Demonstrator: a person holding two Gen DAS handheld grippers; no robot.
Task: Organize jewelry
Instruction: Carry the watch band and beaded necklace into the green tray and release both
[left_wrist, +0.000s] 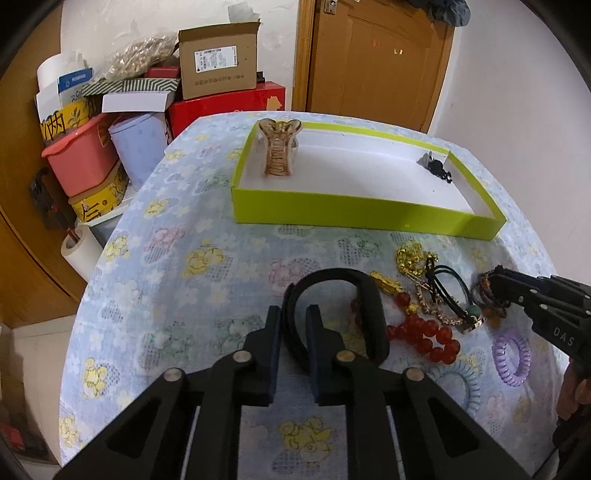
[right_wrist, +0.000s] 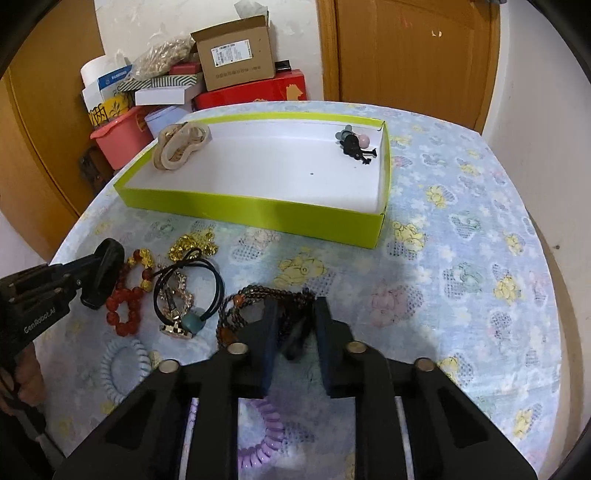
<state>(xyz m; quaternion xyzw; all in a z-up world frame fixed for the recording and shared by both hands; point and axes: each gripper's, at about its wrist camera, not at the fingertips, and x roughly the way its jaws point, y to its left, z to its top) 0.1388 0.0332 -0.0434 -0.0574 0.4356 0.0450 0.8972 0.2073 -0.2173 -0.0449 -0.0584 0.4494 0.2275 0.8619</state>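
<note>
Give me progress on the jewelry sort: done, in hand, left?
Done: hair claw clip and a black hair tie lie in the green tray. In hand: left claw grips the black headband; right claw is closed on the dark bead bracelet. Left on the table: red bead bracelet, gold chain, black hair ties, two spiral ties.

One green tray (right_wrist: 258, 212), holding two pieces: one tan hair claw (right_wrist: 181, 146) and one black hair tie with a pink bead (right_wrist: 354, 144). On the floral tablecloth (right_wrist: 461, 258), outside the tray: one black headband (left_wrist: 332, 314), one red bead bracelet (left_wrist: 424, 332), one gold chain (left_wrist: 410, 256), one black elastic with a teal bead (right_wrist: 192, 295), one rhinestone strand (right_wrist: 177, 299), one dark beaded bracelet (right_wrist: 255, 299), two coil hair ties, one blue (right_wrist: 122, 369) and one purple (left_wrist: 511, 360). Two grippers: left (left_wrist: 293, 347), right (right_wrist: 295, 332).
</note>
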